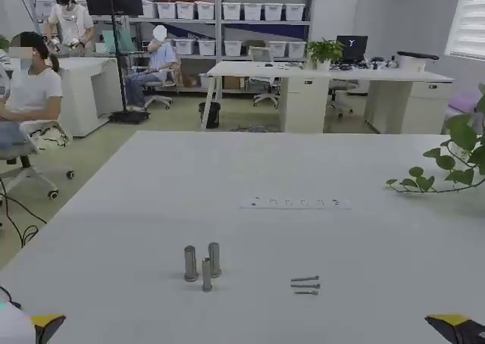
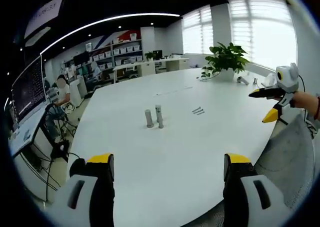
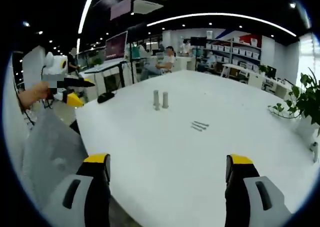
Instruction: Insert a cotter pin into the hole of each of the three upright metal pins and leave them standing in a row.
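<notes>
Nearest me, my left gripper [image 2: 167, 161] and right gripper [image 3: 169, 161] hang at the near edge of the table [image 1: 364, 253], one out to each side. Both have their jaws spread wide with nothing between them. By my reckoning, nothing of the job is done yet.

Further in, left of centre, the three pins [image 1: 204, 264] stand upright in a tight cluster, two behind and one in front, so not in a row. I cannot tell whether they touch, and their holes are too small to make out. To their right, well apart from them, the three cotters [image 1: 305, 285] lie flat, side by side and nearly parallel.

The step in hand is the first pick. I would bring the right gripper down on the nearest cotter alone and pinch it near one end, so most of its length sticks out free for threading. They lie so close that a broad bite could drag two. The left should close low on the front pin to steady it, leave the top clear, and turn it until the hole faces the cotter.

Beyond all this a pale strip [image 1: 295, 203] lies on the table, and a plant [image 1: 455, 151] trails in from the far right
</notes>
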Demonstrator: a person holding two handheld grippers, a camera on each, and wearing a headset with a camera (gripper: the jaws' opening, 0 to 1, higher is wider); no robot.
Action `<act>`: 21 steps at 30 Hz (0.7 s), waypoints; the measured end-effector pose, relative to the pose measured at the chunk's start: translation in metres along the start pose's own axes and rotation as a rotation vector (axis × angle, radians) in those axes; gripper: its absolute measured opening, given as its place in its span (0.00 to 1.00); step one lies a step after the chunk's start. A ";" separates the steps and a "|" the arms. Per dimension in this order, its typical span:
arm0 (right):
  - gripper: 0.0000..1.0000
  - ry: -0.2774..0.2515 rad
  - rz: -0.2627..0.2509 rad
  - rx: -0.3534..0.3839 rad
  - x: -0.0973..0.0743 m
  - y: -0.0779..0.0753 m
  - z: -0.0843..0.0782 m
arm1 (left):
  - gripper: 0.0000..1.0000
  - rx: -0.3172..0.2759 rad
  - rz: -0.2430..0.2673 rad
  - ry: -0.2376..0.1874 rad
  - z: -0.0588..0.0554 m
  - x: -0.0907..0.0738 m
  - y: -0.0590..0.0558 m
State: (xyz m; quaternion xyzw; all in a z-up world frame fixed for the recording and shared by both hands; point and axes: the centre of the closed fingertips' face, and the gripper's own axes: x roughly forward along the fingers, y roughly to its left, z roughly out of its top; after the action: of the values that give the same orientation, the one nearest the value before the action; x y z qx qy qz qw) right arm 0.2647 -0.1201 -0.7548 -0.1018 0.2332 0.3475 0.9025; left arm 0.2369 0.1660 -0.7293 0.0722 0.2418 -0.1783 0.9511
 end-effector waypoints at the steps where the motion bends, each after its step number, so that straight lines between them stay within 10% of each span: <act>1: 1.00 0.000 0.001 0.003 0.000 0.000 0.000 | 0.90 0.000 0.002 -0.001 0.000 0.000 0.000; 21: 0.99 0.010 0.015 0.004 0.001 0.005 -0.001 | 0.89 -0.002 0.000 -0.007 0.000 -0.002 -0.003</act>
State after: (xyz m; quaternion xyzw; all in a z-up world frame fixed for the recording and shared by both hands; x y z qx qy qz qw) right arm 0.2612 -0.1164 -0.7565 -0.1000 0.2392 0.3533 0.8989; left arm 0.2342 0.1641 -0.7280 0.0708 0.2388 -0.1782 0.9519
